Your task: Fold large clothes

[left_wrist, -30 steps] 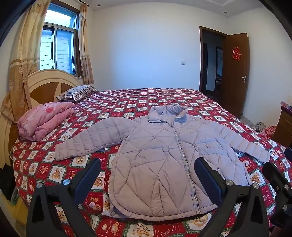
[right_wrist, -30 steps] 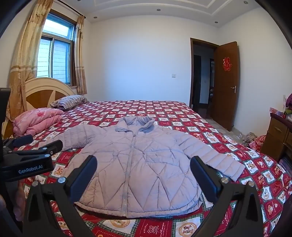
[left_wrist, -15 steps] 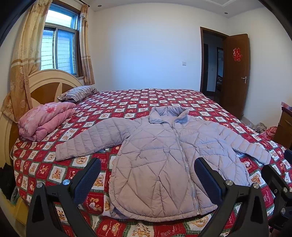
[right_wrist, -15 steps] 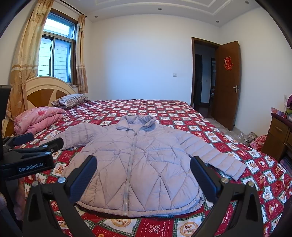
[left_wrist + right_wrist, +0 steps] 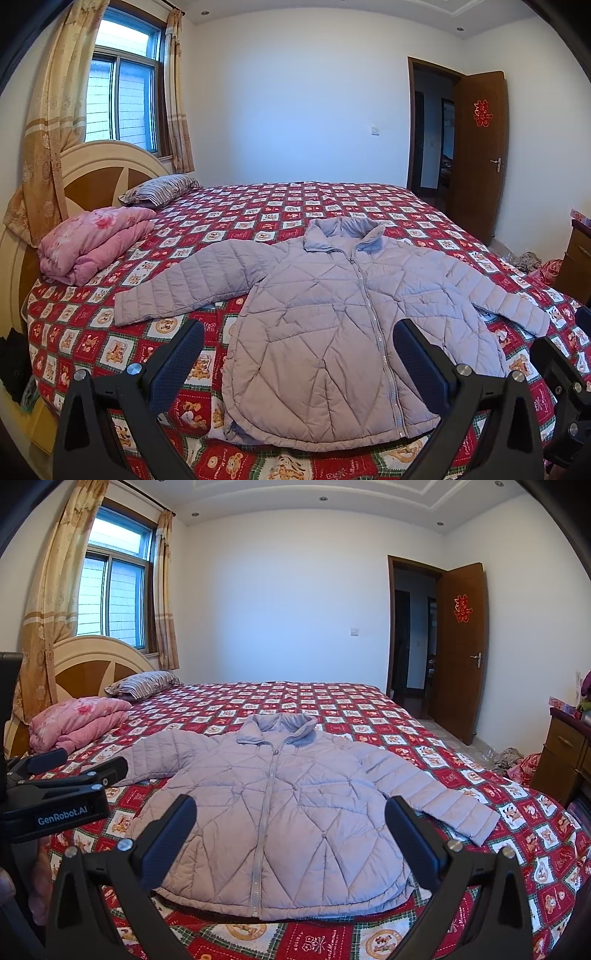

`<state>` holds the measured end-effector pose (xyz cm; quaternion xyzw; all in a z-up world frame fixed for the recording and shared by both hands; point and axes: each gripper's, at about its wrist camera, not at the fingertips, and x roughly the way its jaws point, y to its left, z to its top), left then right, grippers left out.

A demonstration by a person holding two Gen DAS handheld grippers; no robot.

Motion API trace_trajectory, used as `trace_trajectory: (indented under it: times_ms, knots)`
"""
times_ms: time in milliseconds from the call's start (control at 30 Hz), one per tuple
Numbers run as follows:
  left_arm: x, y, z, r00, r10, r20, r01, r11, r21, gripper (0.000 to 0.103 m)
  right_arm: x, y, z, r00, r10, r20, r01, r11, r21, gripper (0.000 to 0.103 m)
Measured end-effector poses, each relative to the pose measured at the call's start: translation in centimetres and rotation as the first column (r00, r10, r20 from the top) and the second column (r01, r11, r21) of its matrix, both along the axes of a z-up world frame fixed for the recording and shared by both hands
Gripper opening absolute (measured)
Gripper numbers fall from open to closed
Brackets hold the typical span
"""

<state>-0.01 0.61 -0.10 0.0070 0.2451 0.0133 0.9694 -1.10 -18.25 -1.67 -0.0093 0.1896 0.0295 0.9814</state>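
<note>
Left wrist view — left gripper (image 5: 297, 356) spread wide, holding nothing, above the near hem of a quilted lilac jacket (image 5: 332, 321).

The right gripper (image 5: 290, 830) is just as wide and empty (dark, textured pads (image 5: 171, 834)). The puffy, diamond-stitched jacket lies flat on the bed (image 5: 369, 709), zipped, sleeves out — over a red checked cartoon-print cover, a folded pink quilt (image 5: 92, 242) near the headboard.

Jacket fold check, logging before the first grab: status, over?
Left gripper open, right gripper open, both empty. Jacket flat on bed, zipped, sleeves spread, unfolded. Pink quilt off to the side, not obstructing.
</note>
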Motion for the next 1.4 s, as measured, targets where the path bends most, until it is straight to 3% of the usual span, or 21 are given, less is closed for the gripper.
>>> trace_trajectory:
  times_ms: [1400]
  knots:
    - [1.0,0.8,-0.6,1.0,0.023,-0.008,-0.023,1.0,0.004,0.102,0.2,0.3,-1.2,1.0,0.014,-0.015,-0.014,1.0,0.019,0.103]
